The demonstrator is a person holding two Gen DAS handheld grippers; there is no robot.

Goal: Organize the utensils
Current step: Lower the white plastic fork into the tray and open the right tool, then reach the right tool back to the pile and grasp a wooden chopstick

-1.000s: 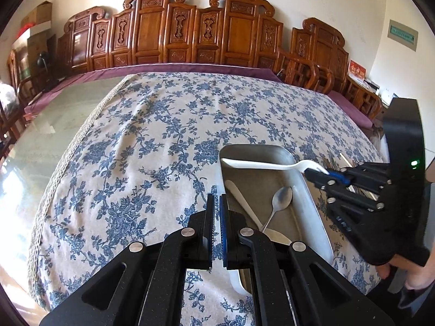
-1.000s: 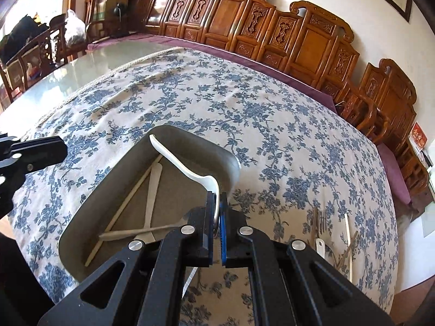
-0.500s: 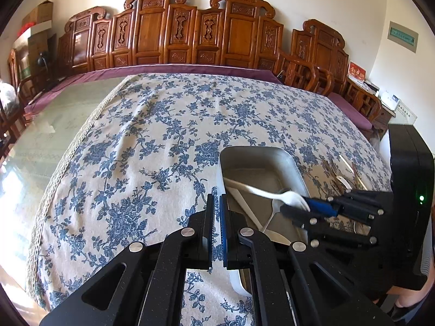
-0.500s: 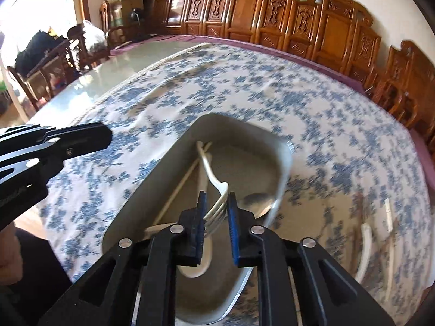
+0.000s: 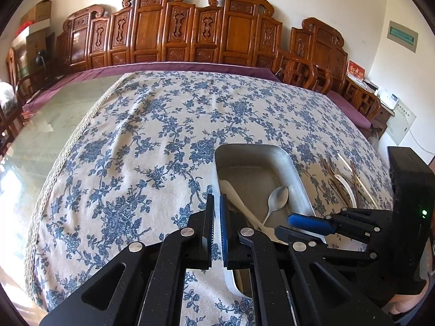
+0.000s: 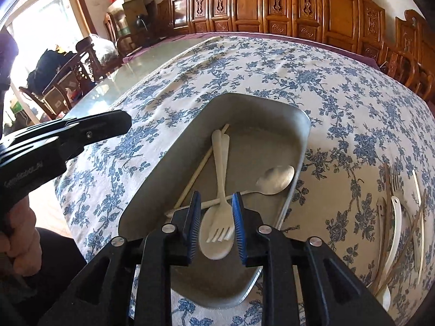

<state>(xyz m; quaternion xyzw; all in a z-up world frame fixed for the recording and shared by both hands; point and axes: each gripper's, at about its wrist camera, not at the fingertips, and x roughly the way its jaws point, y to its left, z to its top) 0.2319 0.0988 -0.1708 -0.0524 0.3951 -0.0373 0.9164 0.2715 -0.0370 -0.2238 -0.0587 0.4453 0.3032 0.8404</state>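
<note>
Right gripper (image 6: 214, 224) is held spread wide over a dull metal tray (image 6: 300, 141) where a white plastic fork (image 6: 220, 190) lies; left gripper (image 5: 216, 228) is nearly closed, empty. A blue-flowered tablecloth (image 5: 152, 146) is spread before carved wooden chairs (image 5: 190, 32).

Blue-flowered tablecloth (image 6: 312, 81), grey tray (image 6: 296, 168), white fork (image 6: 221, 190).
</note>
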